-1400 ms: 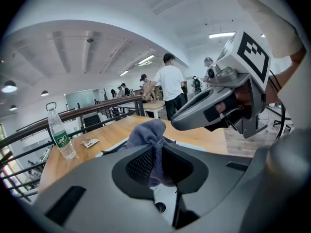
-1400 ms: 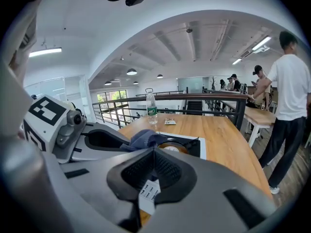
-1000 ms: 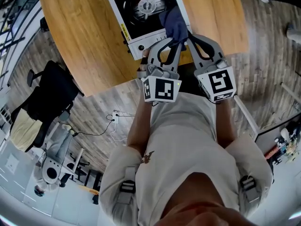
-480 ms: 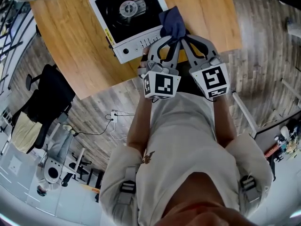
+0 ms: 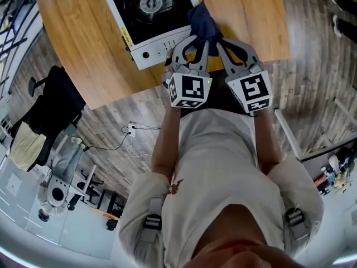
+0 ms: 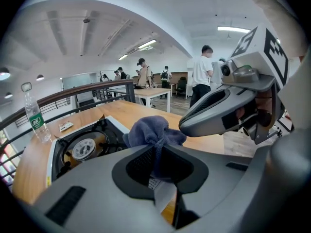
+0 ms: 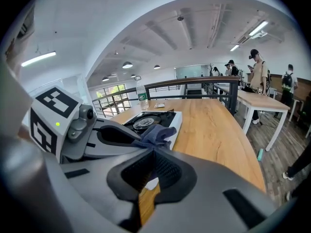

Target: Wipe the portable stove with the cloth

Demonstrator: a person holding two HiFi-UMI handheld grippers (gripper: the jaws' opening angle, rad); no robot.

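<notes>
Holds a dark blue cloth (image 5: 203, 20) (image 6: 153, 130) (image 7: 158, 133) with both tools at once. Pinches one fold in the left tool (image 5: 202, 39) (image 6: 156, 148), shut tight on the fabric, and another in the right tool (image 5: 218, 40) (image 7: 152, 153), likewise closed down on it with no gap at the tips. Holds the two tips just beside each other, angled downward and away from the body. Leaves the rest of the cloth bunched in a loose lump just beyond the tips, at the right near corner of the portable stove (image 5: 159, 49) (image 6: 50, 155) (image 7: 174, 121); seems to brush the stove's edge there, though hard to tell whether touching or just above. Shows the stove flat on the wooden table (image 5: 83, 60) (image 6: 210, 141) (image 7: 209, 125), white-bodied with a black top and a round burner (image 5: 149, 2) (image 6: 83, 148) in the middle. Shows a clear plastic bottle (image 6: 34, 119) (image 7: 141, 99) upright on the table beyond the stove, well apart from the tools.
</notes>
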